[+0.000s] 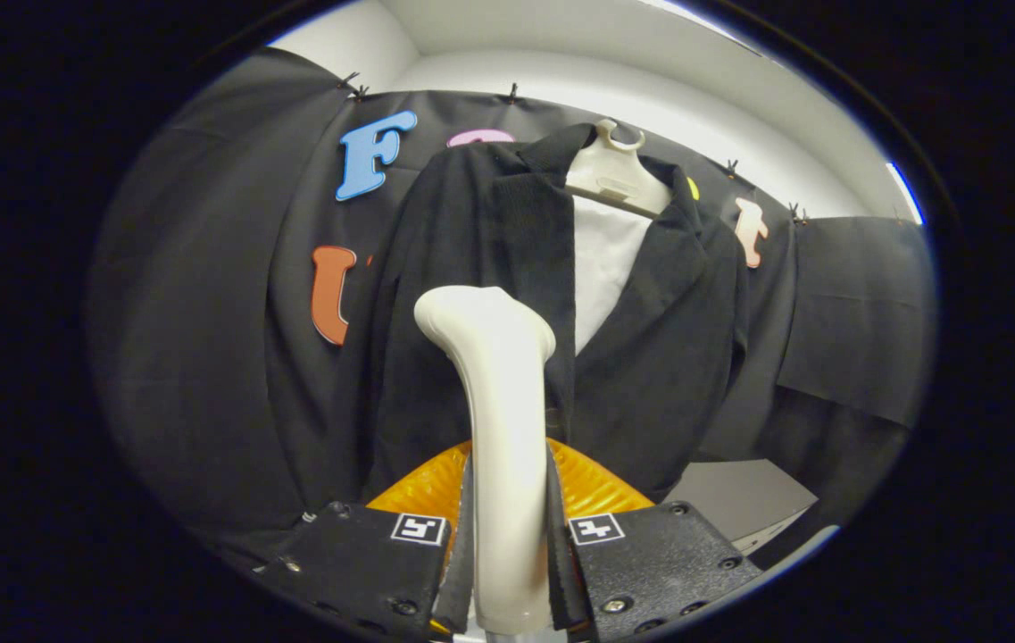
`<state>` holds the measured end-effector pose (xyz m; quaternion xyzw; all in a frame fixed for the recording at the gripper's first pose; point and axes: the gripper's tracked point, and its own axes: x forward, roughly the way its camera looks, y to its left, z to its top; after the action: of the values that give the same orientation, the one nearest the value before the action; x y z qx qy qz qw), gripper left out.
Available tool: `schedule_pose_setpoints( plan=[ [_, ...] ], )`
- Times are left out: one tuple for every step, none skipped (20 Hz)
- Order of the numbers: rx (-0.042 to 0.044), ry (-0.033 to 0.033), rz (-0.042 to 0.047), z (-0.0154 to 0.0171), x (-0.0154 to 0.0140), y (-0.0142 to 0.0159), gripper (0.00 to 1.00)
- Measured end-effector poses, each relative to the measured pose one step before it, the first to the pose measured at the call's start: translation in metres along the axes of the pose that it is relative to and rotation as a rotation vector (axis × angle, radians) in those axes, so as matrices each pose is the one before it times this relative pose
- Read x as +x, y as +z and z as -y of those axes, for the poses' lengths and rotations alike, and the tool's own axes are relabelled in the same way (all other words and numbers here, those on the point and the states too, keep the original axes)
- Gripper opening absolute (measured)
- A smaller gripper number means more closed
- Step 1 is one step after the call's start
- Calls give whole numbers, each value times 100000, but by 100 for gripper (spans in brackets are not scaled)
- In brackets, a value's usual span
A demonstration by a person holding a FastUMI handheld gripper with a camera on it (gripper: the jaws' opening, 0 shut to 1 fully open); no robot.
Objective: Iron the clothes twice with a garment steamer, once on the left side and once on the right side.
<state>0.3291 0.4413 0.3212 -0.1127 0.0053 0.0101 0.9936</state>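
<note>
Hand-held gripper closed on the garment steamer, both fingers pressing the pale handle from either side, nothing slack between them. Steamer standing upright between the fingers, rising ahead of them, head bent over to the left at the top. Head right up against the dark jacket, over the jacket's left-hand front panel as seen from here; actual contact impossible to confirm from this angle. Orange ribbed body peeking out low behind the handle, just beyond the fingertips, on both sides. Jacket hanging straight ahead on a pale hanger, lapels open, a white shirt showing down the middle. Hanger hook at the very top, collar wrapped round its neck. Black cloth wall draped behind the jacket and off to both sides, clipped along its upper edge. White ceiling and wall above the cloth. Pale flat surface low on the right, below the jacket hem, beside the right finger.
</note>
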Motion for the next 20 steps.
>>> schedule_pose_setpoints(
  plan=[
    [-481,1,-616,-150,-91,-560,37],
    [-521,298,-589,-192,-117,-518,37],
    [-166,551,-789,-169,16,-547,37],
    [711,629,-1318,-210,-122,-834,37],
    [473,271,-1310,-123,196,-854,37],
    [-779,-724,-998,-119,161,-830,37],
    [-797,-193,-378,41,13,-695,37],
    [-158,840,-1357,-233,74,-813,37],
    [-544,171,-926,-180,-30,-869,37],
    [-844,-297,-10,-155,79,-554,37],
    [-248,293,-812,-282,393,-558,37],
    [210,327,-1201,-204,119,-764,37],
    [66,-96,-549,-124,85,-479,37],
    [-912,-190,106,-35,51,-434,37],
    [-223,301,-593,-129,35,-601,37],
    [739,589,-1172,-147,23,-593,37],
    [168,92,-470,-184,57,-519,37],
    [-219,-213,-115,-24,96,-289,37],
    [342,373,-571,-68,27,-478,37],
    [495,248,-886,-135,65,-437,37]
  ],
)
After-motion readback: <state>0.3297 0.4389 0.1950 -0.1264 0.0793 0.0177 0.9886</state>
